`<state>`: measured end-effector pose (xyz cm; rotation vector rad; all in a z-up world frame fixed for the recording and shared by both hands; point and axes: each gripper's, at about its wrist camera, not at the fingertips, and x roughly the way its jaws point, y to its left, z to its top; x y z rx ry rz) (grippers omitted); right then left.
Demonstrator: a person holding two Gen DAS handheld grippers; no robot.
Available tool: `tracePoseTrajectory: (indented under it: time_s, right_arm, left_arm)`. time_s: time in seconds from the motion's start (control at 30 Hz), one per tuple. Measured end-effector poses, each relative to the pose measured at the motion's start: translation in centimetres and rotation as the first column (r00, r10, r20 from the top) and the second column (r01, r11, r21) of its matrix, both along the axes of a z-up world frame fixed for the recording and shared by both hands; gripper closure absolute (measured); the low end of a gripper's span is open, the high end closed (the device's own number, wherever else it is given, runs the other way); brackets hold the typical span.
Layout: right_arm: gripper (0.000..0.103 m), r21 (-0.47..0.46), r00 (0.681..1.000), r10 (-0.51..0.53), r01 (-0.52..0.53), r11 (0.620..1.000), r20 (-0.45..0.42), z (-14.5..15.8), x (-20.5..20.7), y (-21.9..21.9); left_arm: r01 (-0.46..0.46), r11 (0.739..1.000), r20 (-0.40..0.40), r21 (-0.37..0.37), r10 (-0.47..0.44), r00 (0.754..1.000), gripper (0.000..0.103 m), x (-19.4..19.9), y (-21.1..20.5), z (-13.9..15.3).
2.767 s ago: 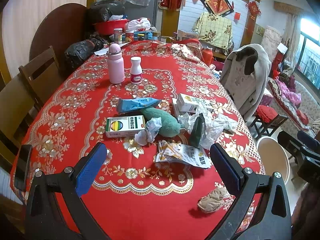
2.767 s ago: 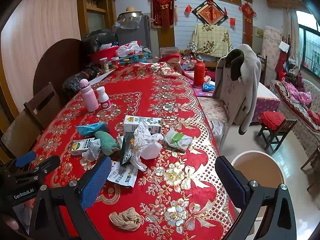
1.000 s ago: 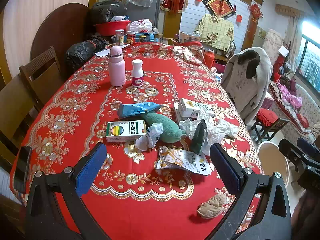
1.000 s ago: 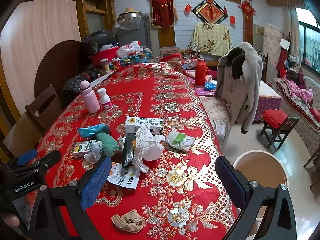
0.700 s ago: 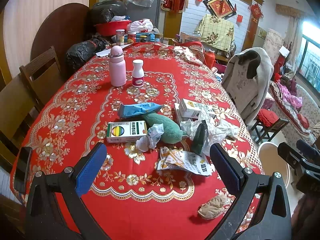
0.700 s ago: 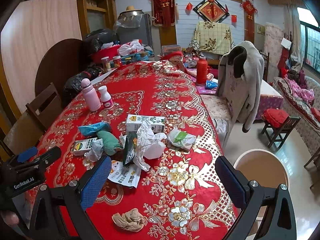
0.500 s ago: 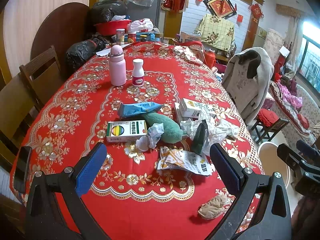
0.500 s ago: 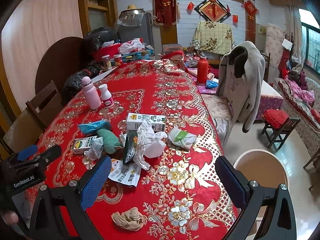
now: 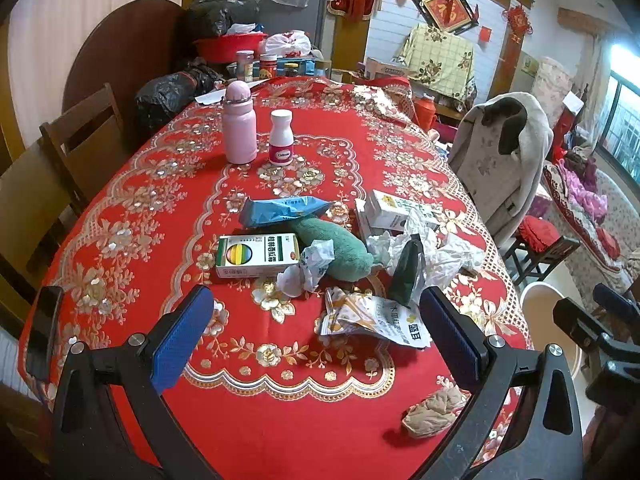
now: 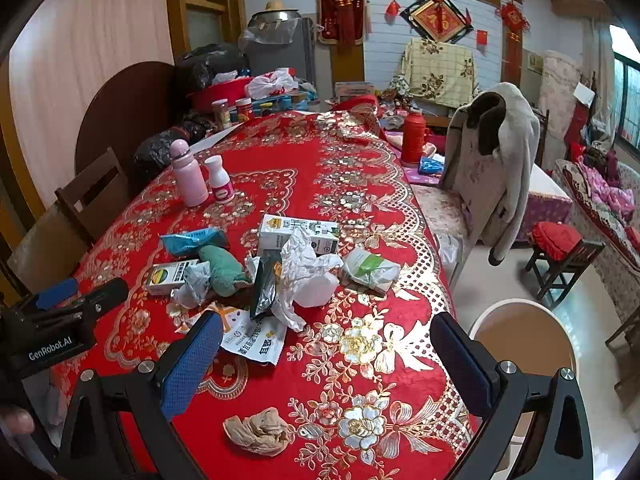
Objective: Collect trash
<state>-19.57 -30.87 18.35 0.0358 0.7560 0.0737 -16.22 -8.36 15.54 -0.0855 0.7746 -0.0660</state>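
Both tools, left (image 9: 316, 336) and right (image 10: 326, 354), gape empty above litter heaped around a green cloth (image 9: 340, 250).

Home dining/living room: big table with red floral tablecloth (image 9: 132, 216), wooden chairs (image 9: 84, 136), coat (image 10: 496, 160) draped over one, festive wall hangings (image 10: 438, 20), sofa (image 10: 600, 200) with cushions.

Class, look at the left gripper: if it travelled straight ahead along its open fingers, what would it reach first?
Probably the printed snack wrapper, the nearest litter ahead of the left gripper. The crumpled paper ball lies just beyond; depth is hard to judge.
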Motion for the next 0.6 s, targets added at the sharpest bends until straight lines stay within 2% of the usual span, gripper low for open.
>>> tracePoseTrajectory:
  time_s: [0.6]
  right_arm:
    - [0.0,-0.032,1.0,0.016,-0.017,0.999,-0.025,-0.7,0.3,1.1]
  left_arm:
    - [-0.013,1.0,-0.032,-0.013,0.013,0.999,0.001,0.7,1.1,-0.7]
